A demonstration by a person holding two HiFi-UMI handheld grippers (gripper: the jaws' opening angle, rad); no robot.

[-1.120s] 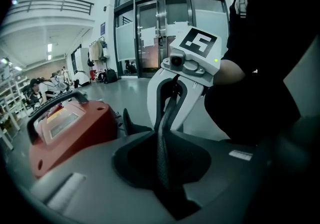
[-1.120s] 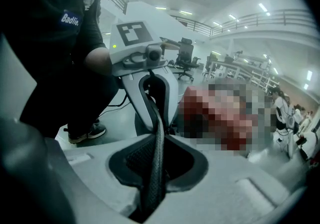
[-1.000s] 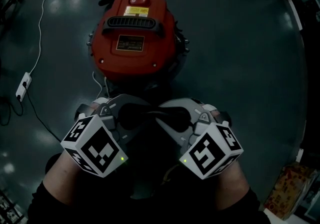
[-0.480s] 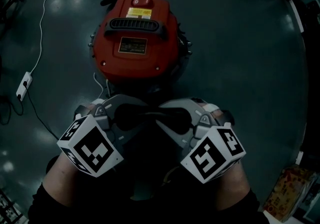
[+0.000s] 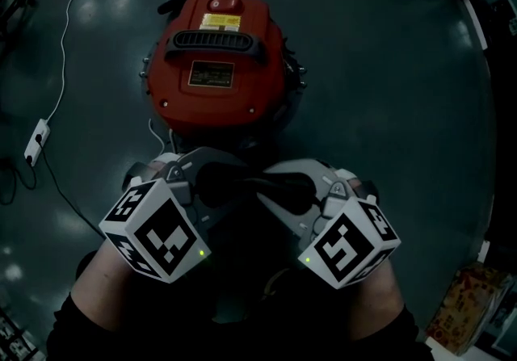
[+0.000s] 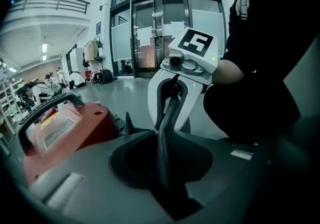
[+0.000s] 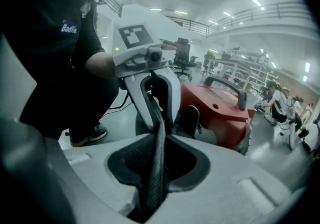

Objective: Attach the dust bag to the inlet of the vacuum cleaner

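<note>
Now both pairs of jaws pinch the dust bag (image 6: 164,153), a dark, textured strip seen edge-on, running from between the jaws of the left gripper (image 7: 156,105) straight into those of the right gripper (image 6: 171,105). Both pairs have just been easing a little wider, yet the pads sit close against the cloth. Beyond the jaw tips — apart from them — stands the red vacuum cleaner (image 5: 218,60).

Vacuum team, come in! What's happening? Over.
Left gripper and right gripper pinch the bag between them, jaws just easing open. Bag not on vacuum yet. Inlet out of sight; nothing seen blocking.
</note>
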